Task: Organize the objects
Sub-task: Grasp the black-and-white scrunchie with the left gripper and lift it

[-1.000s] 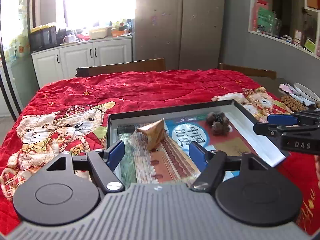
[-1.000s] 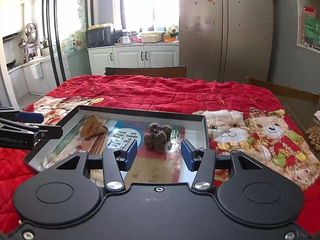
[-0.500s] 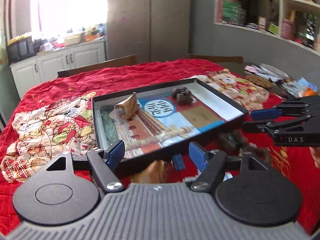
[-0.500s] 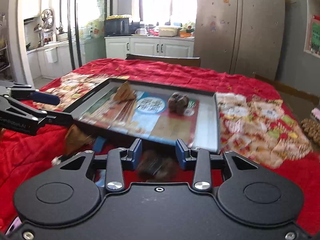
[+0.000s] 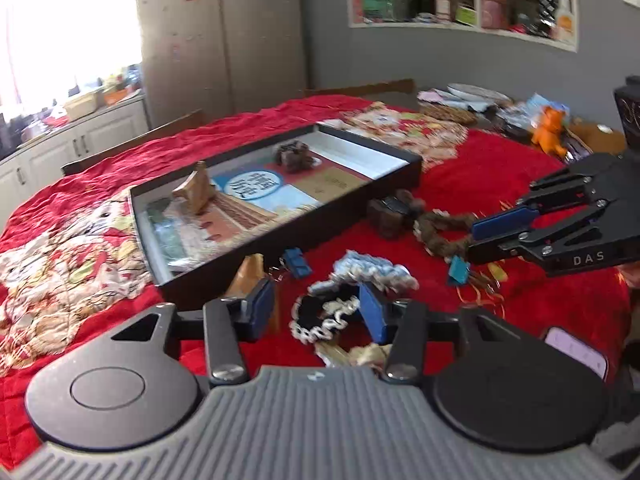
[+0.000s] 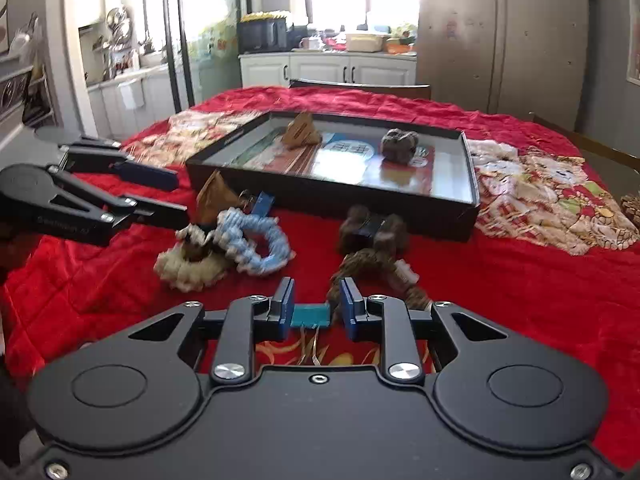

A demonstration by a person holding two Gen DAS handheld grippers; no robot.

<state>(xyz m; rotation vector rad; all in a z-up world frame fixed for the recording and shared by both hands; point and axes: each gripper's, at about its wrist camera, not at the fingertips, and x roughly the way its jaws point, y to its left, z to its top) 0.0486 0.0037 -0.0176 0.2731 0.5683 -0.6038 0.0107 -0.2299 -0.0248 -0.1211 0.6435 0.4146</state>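
A black tray [image 5: 400, 160] [image 6: 332, 200] on the red cloth holds a tan pouch [image 5: 196, 190] and a brown fuzzy clip [image 5: 294, 156]. In front of it lie loose items. My left gripper [image 5: 318, 308] [image 6: 180, 199] is closing around a black-and-white scrunchie [image 5: 320, 316]; its left pad stands clear of it. A light blue scrunchie [image 5: 368, 272] [image 6: 256, 240] lies just beyond. My right gripper [image 6: 316, 304] [image 5: 476, 240] is closing with a teal clip [image 6: 310, 316] between its fingers, a thin gap showing on the right side. A brown braided band [image 6: 372, 264] lies beside it.
A brown claw clip [image 6: 372, 232], a blue clip [image 6: 262, 202] and a second tan pouch [image 6: 216, 196] sit near the tray's front wall. A phone [image 5: 576, 350] lies at the near right. An orange toy [image 5: 548, 130] and dishes crowd the far right.
Both grippers drew back from the tray and sank toward the loose items in front of it. Both pairs of jaws narrowed. The left view swung to the right.
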